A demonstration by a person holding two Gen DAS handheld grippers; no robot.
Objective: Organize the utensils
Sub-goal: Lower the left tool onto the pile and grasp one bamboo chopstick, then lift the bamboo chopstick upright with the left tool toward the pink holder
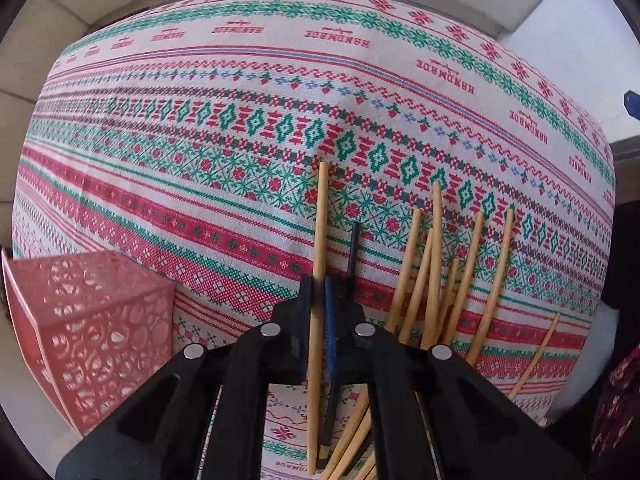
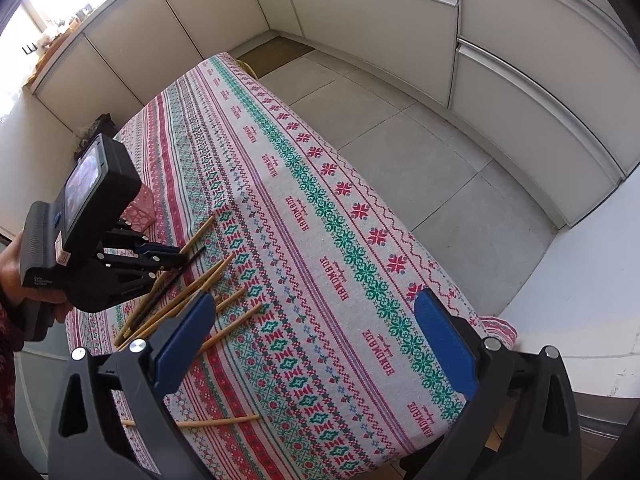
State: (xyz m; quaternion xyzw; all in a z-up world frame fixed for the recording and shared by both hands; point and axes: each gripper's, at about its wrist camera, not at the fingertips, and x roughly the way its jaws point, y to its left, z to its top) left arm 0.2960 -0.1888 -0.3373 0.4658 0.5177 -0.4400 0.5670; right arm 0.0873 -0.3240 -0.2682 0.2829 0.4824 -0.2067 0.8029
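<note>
The left tool point(image 1: 316, 292) is pinching one wooden chopstick point(image 1: 321, 220) over the counter point(image 1: 200, 160) — the right tool point(image 2: 316, 336) is hanging wide open.

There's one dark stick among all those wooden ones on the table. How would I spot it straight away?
Start at the patterned tablecloth, then find the pile of pale wooden chopsticks near its edge. Just right of the one chopstick pinched in the left claw lies the black chopstick. It is the only dark, thin one there.
</note>
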